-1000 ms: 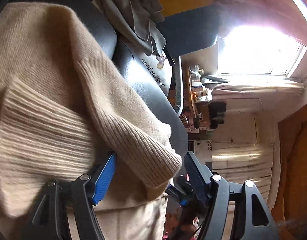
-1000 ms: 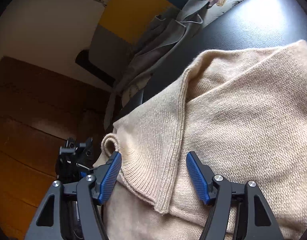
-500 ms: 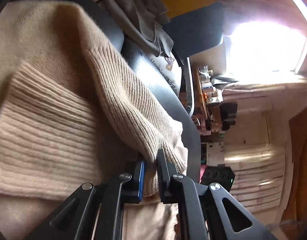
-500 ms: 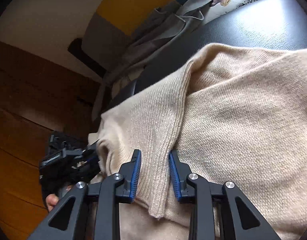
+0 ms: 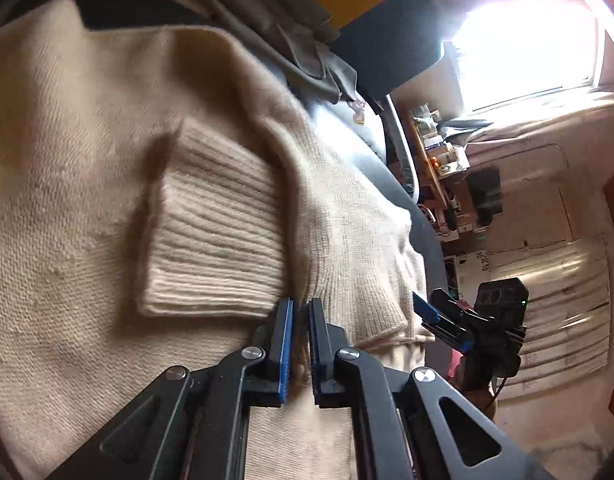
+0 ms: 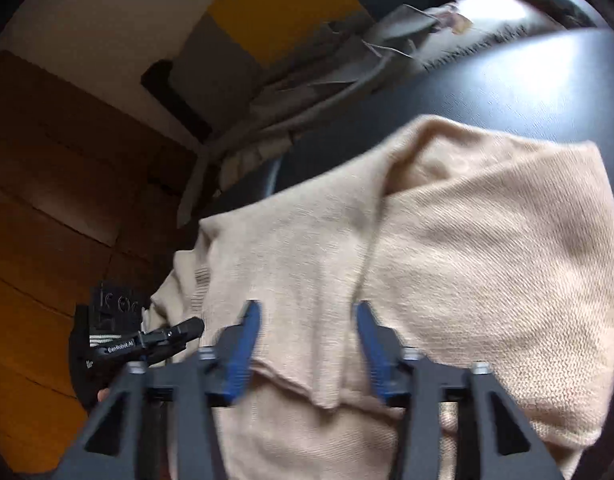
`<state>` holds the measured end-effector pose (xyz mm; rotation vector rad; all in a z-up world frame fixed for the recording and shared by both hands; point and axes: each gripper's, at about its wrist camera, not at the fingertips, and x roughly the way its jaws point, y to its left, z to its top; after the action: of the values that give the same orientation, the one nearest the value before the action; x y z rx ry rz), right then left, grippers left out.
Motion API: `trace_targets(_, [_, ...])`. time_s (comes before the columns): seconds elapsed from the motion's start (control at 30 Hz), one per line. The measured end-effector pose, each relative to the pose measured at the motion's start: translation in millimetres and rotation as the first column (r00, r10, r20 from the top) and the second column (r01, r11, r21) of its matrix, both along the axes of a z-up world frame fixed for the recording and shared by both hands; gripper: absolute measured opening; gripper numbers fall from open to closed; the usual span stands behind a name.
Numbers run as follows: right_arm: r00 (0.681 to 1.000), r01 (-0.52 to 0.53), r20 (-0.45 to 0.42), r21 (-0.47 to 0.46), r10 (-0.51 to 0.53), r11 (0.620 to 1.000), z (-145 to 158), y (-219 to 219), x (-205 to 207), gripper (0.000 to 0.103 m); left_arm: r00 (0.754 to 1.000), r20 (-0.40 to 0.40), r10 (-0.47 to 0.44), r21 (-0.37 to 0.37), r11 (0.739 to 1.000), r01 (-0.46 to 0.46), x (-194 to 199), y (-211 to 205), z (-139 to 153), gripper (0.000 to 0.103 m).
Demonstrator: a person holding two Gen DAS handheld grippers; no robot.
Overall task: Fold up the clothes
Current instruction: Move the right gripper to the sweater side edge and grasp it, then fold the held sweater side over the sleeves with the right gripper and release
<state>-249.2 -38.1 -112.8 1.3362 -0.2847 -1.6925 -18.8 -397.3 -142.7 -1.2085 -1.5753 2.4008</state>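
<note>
The cream sweater (image 5: 87, 184) lies on the dark seat (image 6: 507, 92), its hem pinched in the closed left gripper (image 5: 300, 312), while the right gripper (image 6: 307, 320), its jaws just reopened and spread over the fabric, should regrip first so both lift evenly.

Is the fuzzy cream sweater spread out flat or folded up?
Partly folded. The sweater has its ribbed cuff lying on its body, and layers overlap in the right wrist view.

Sweater (image 6: 487, 264) blurred, perhaps edge-cropped.
</note>
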Motion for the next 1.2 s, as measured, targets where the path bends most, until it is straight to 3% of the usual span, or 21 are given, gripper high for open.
trace_targets(0.1, [1.0, 0.008, 0.026, -0.02, -0.008, 1.0, -8, 1, -1, 0.062, 1.0, 0.001, -0.005, -0.008, 1.0, 0.005, -2, 1, 0, 0.006])
trace_targets(0.17, [1.0, 0.005, 0.024, -0.023, -0.005, 1.0, -9, -4, 2, 0.07, 1.0, 0.006, -0.016, -0.029, 0.999, 0.016, -4, 3, 2, 0.007])
trace_targets(0.23, [1.0, -0.005, 0.021, -0.036, 0.006, 0.999, -8, -11, 5, 0.092, 1.0, 0.012, -0.024, -0.051, 0.998, 0.025, -4, 6, 5, 0.008])
trace_targets(0.3, [0.999, -0.029, 0.016, -0.044, 0.029, 0.999, -10, -22, 12, 0.103, 0.999, 0.014, -0.029, -0.061, 0.998, 0.03, -4, 6, 5, 0.008])
trace_targets(0.4, [0.997, -0.07, -0.021, 0.023, 0.071, 0.997, -10, -33, 18, 0.103, 1.0, 0.012, -0.028, -0.057, 0.998, 0.028, -3, 6, 3, 0.008])
trace_targets(0.47, [0.999, -0.04, -0.012, 0.034, 0.041, 0.999, -11, -31, 17, 0.096, 1.0, 0.01, -0.024, -0.056, 0.998, 0.025, -2, 6, 3, 0.008])
trace_targets(0.5, [0.999, -0.023, -0.025, 0.053, 0.024, 0.998, -10, -30, 17, 0.064, 1.0, 0.012, -0.028, -0.076, 0.997, 0.029, -2, 8, 5, 0.008])
trace_targets(0.53, [1.0, -0.003, -0.024, 0.068, 0.005, 0.998, -11, -29, 17, 0.008, 0.999, 0.015, -0.035, -0.101, 0.994, 0.036, -2, 10, 7, 0.008])
trace_targets(0.57, [1.0, 0.014, -0.028, 0.081, -0.011, 0.997, -12, -28, 16, 0.011, 0.999, 0.019, -0.041, -0.126, 0.991, 0.043, -3, 12, 10, 0.008])
trace_targets(0.63, [0.998, 0.027, -0.065, 0.096, -0.02, 0.995, -8, -27, 19, 0.005, 0.998, 0.021, -0.052, -0.176, 0.983, 0.055, -1, 16, 15, 0.008])
trace_targets(0.77, [0.992, 0.024, -0.124, -0.009, -0.025, 1.0, 19, -12, 30, 0.005, 0.997, 0.011, -0.074, -0.235, 0.969, 0.075, 8, 21, 26, 0.006])
trace_targets(0.83, [0.99, 0.019, -0.141, -0.033, -0.024, 0.999, 27, -3, 33, 0.005, 0.997, 0.047, -0.061, -0.253, 0.965, 0.071, 10, 21, 22, 0.005])
trace_targets(1.0, [0.994, 0.012, -0.112, 0.084, -0.003, 0.996, -4, -3, 38, 0.006, 0.997, 0.076, -0.017, -0.292, 0.956, 0.039, 21, 22, 19, 0.003])
trace_targets(1.03, [0.995, 0.016, -0.095, 0.088, -0.008, 0.996, -8, 0, 36, 0.006, 0.998, 0.07, -0.005, -0.277, 0.961, 0.024, 24, 20, 19, 0.004])
trace_targets(1.13, [0.998, 0.027, -0.053, 0.071, -0.023, 0.997, -18, 4, 37, 0.006, 0.999, 0.05, 0.018, -0.192, 0.981, -0.008, 27, 18, 16, 0.027])
trace_targets(1.2, [0.998, 0.04, -0.046, 0.065, -0.037, 0.997, -22, 5, 37, 0.006, 0.998, 0.059, 0.012, -0.194, 0.981, 0.0, 25, 23, 16, 0.032])
